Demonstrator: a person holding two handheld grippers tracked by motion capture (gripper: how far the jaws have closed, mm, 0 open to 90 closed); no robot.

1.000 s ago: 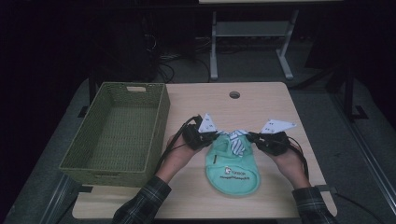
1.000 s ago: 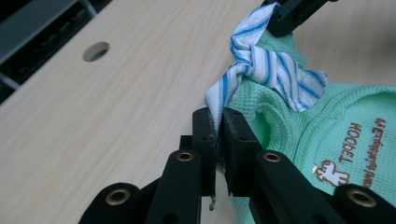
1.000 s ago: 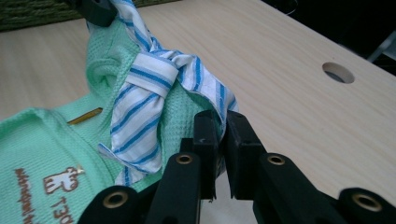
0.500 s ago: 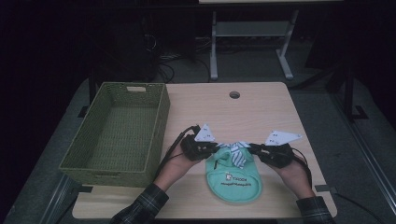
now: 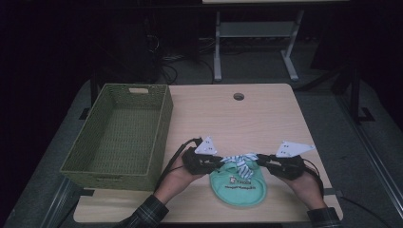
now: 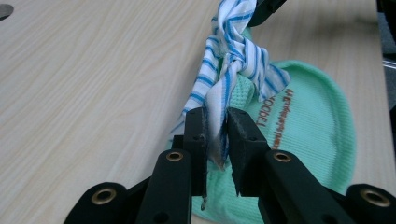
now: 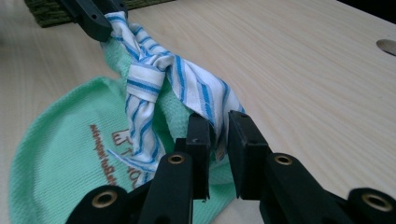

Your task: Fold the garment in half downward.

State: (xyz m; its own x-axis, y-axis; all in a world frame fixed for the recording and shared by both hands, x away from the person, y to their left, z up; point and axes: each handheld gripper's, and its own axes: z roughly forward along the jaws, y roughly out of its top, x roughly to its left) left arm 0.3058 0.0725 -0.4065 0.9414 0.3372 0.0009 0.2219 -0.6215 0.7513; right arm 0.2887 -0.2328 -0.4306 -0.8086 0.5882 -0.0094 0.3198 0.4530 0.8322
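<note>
High view: both tongs (image 5: pixel 216 163) (image 5: pixel 264 163) level, clamping striped cloth (image 5: pixel 240 159) ends.

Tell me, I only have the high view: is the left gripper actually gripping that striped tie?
Observer: Yes. In the left gripper view the left gripper is closed on one end of the striped tie.
Operator: And the right one?
Observer: The right gripper pinches the other end.
Operator: Is the tie knotted?
Observer: Yes, a knot sits midway, over the green pouch.
</note>
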